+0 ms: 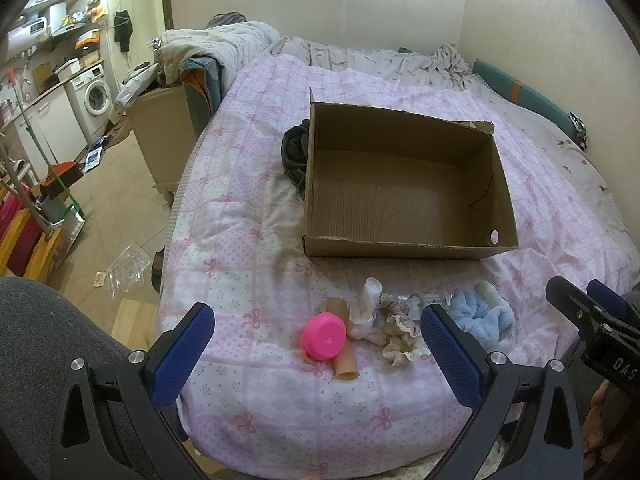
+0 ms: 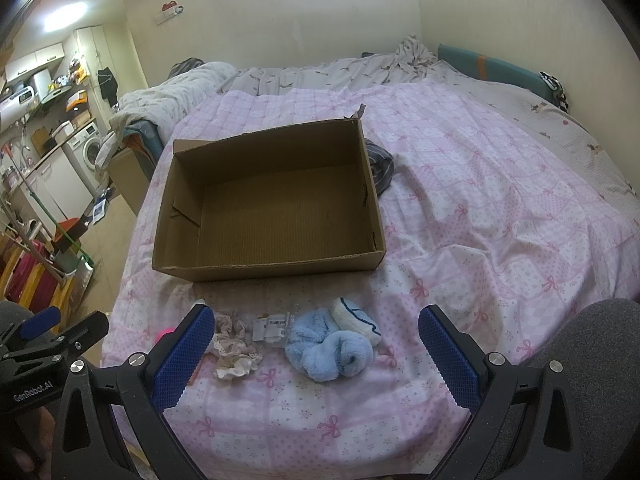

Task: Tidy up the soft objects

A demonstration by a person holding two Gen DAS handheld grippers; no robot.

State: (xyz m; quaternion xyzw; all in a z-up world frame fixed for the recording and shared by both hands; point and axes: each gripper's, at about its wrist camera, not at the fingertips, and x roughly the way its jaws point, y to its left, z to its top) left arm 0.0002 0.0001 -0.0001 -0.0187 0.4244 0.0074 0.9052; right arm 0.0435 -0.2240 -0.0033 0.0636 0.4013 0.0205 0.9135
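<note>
An empty cardboard box (image 1: 404, 184) (image 2: 272, 204) sits on the pink bed cover. In front of it lies a row of small items: a pink cup (image 1: 324, 336), a tan tube (image 1: 346, 368), a white rolled cloth (image 1: 366, 308), a cream lace scrunchie (image 1: 400, 332) (image 2: 232, 344), a small clear packet (image 2: 272, 326), a fluffy blue scrunchie (image 1: 482, 318) (image 2: 328, 350) and a white sock (image 2: 356, 318). My left gripper (image 1: 316, 344) is open above the pink cup. My right gripper (image 2: 312, 344) is open above the blue scrunchie and also shows in the left wrist view (image 1: 580, 304).
A dark garment (image 1: 294, 152) (image 2: 380, 166) lies against the box's far side. Rumpled bedding (image 1: 224, 48) is piled at the bed's head. The bed's left edge drops to the floor, with a beige cabinet (image 1: 164, 136), a mop and clutter there. A wall runs along the right.
</note>
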